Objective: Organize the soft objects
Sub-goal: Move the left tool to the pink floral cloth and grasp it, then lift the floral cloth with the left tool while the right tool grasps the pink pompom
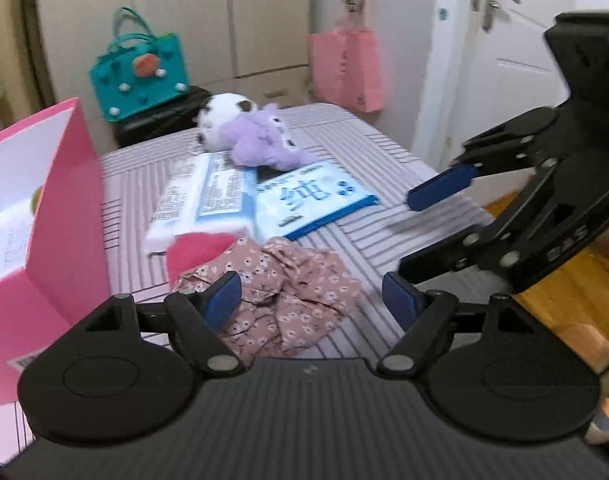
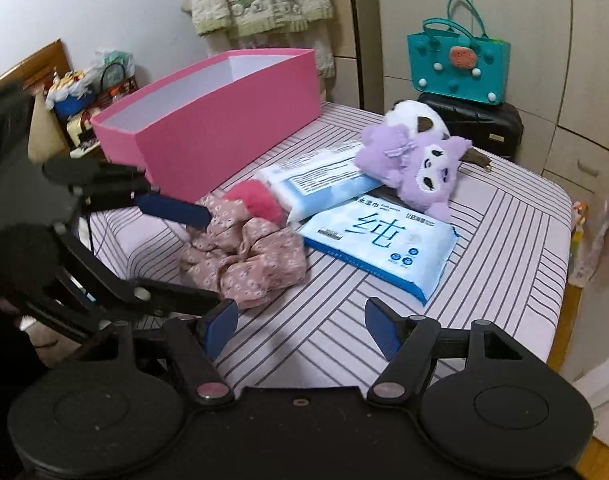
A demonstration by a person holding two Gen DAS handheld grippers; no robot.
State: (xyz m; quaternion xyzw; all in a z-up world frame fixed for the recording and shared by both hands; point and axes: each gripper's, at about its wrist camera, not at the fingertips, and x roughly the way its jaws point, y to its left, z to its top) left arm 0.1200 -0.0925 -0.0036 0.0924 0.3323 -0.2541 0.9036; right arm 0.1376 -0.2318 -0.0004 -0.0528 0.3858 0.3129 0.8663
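The pink box (image 2: 208, 120) is sitting at the left of the striped table (image 2: 504, 240). Both claws are hanging released: the left claw (image 1: 312, 304) is straddling the floral cloth (image 1: 288, 292) (seemingly the first pick), the right claw (image 2: 300, 326) waiting beside. Next, I judge, comes clenching on cloth, then lifting boxward.

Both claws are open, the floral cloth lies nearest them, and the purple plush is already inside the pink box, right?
Not quite. The purple plush is not in the pink box; the right wrist view shows it lying on the wipes packs on the striped surface. The rest holds: left claw and right claw are open, floral cloth nearest.
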